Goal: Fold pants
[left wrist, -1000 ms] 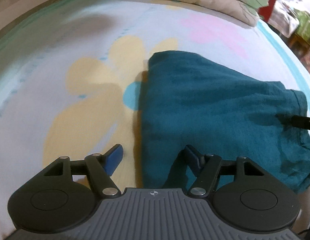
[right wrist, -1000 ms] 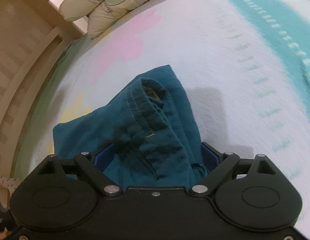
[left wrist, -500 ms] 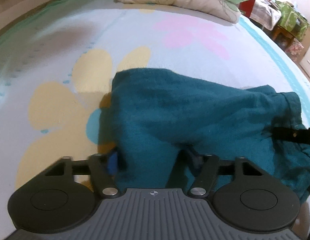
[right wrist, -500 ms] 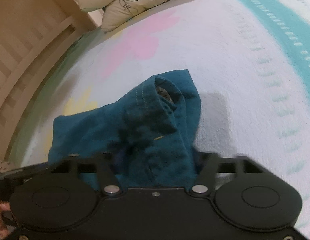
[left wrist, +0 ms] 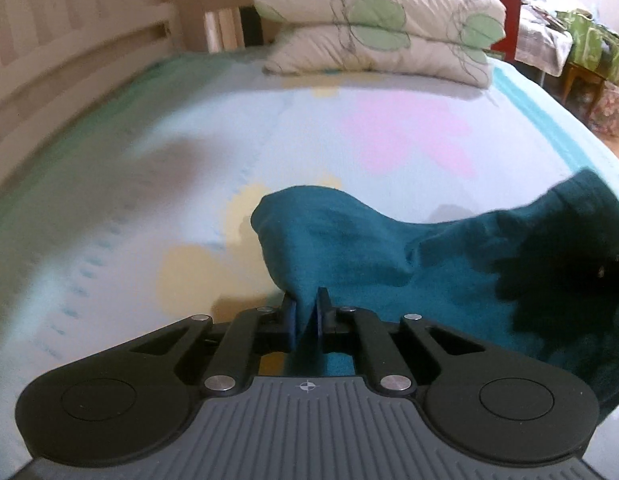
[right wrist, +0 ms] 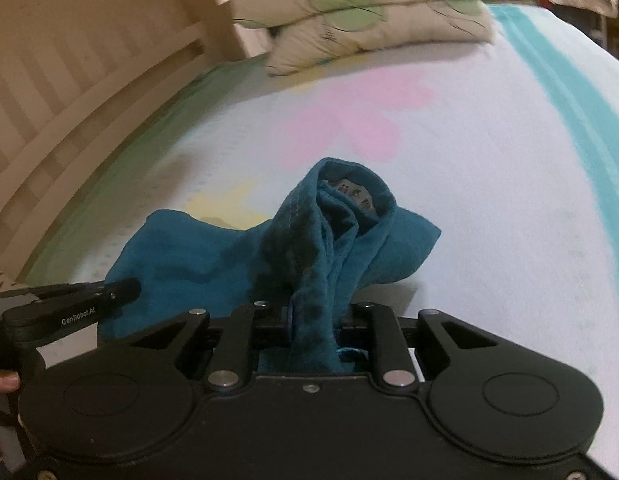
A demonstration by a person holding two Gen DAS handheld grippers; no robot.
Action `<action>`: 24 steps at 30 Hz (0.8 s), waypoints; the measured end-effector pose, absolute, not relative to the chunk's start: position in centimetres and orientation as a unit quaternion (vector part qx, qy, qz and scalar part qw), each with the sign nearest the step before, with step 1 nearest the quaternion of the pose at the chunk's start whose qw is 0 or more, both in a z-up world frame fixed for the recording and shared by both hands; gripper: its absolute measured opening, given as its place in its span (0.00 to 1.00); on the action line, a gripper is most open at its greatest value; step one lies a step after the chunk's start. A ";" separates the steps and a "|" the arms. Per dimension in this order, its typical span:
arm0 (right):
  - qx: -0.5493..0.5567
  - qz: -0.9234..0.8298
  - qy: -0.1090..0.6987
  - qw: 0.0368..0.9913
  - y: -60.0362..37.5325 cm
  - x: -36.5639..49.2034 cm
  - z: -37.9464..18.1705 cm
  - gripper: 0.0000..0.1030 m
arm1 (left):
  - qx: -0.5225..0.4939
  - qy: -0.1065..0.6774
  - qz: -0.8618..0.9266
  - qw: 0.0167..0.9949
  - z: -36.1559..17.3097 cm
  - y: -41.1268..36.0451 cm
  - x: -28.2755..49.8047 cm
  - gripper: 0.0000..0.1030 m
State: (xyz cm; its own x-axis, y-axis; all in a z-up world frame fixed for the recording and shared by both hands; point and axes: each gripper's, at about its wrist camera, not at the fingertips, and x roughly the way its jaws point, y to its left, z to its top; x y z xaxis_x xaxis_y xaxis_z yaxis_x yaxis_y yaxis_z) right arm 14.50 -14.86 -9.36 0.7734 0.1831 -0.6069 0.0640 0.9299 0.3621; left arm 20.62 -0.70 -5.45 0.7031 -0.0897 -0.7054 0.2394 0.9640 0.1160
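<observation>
Left wrist view, bed: pale blue bedsheet printed with big yellow and pink flowers is filling most of both views, with a cream wooden slatted bed rail running along its left side.
Pillows: two cream pillows with green leaf print are lying stacked at the far end of the bed.
Pants: teal crumpled cotton pants are hanging bunched between the two grippers, sagging in the middle, with the lower folds reaching down to the sheet; whether they are touching it I cannot tell.
Left gripper: black two-finger left gripper with blue pads is closing on a thin pinched edge of the pants, its jaws nearly together with the cloth rising straight out from between them.
Right gripper: black two-finger right gripper is closing around a thick gathered roll at the waistband, where a white label is showing; the cloth is filling the gap between its jaws.
Hand: in the right wrist view a fingertip is showing at the left edge beside the left gripper's black handle.
</observation>
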 end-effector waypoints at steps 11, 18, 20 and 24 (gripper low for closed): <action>0.146 0.105 0.350 0.919 -6.5 24.6 -9.0 0.26 | 0.113 0.398 -0.021 0.910 -5.3 8.1 25.9 0.10; 0.101 0.042 0.418 0.902 -6.5 28.6 -16.2 0.47 | 0.129 0.462 0.016 0.877 -12.1 8.5 28.8 0.13; 0.122 0.043 0.421 0.898 -7.3 28.5 -16.0 0.48 | 0.121 0.454 0.025 0.882 -11.9 8.5 28.4 0.13; 0.107 0.036 0.418 0.902 -7.8 27.9 -14.6 0.50 | 0.100 0.447 0.042 0.888 -10.2 8.8 27.5 0.13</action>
State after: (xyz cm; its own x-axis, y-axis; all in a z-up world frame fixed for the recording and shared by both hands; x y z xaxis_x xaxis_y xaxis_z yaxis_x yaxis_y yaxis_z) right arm 27.94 -7.77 -14.60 0.6485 0.1547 -0.7454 0.0239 0.9745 0.2230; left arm 27.54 8.82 -10.19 0.5965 0.1639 -0.7857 0.0152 0.9765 0.2152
